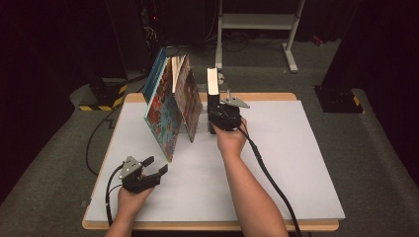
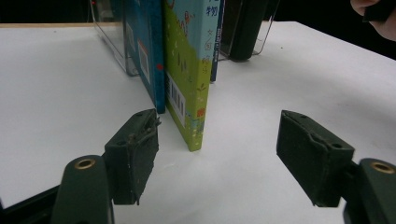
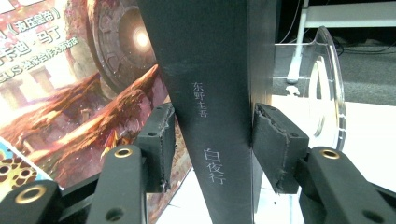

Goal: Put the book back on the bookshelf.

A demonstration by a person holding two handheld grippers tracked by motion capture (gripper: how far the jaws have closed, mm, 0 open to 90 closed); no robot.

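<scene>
Books (image 1: 170,106) stand mid-frame at the back of the counter (image 1: 296,163), leaning as a splayed fan, bottom edges toward the camera. They seem to rest against a clear bookend (image 2: 109,39); from the left gripper view its wall stands just behind the blue book (image 2: 148,56). My guess: they tilt because nothing props them on the near side.

Lower left of the high view: left gripper (image 1: 154,167), held low over the counter by the person's left hand (image 1: 129,200). Jaws spread wide, holding nothing, touching nothing. In its own view they point at the bottom corner of the green book (image 2: 187,88), which sits between them but farther off, well clear of both pads. Reads as staged to steady or catch the leaning books; that's a judgement.

Centre of the high view: right gripper (image 1: 213,98) holds a black book (image 1: 213,86) upright, just right of the fan and apart from it. In the right gripper view, the jaws straddle its spine (image 3: 210,116), which carries light printed characters. The right pad (image 3: 275,144) looks pressed on the cover; whether the left pad (image 3: 161,140) touches I cannot tell, but the book stands off the counter with nothing else under it, so I read it as pinched. Grip is low on the spine, probably to keep it vertical.

Right of the black book in that view: a second clear bookend (image 3: 327,93), upright. Likely the black book goes between fan and that wall.
</scene>
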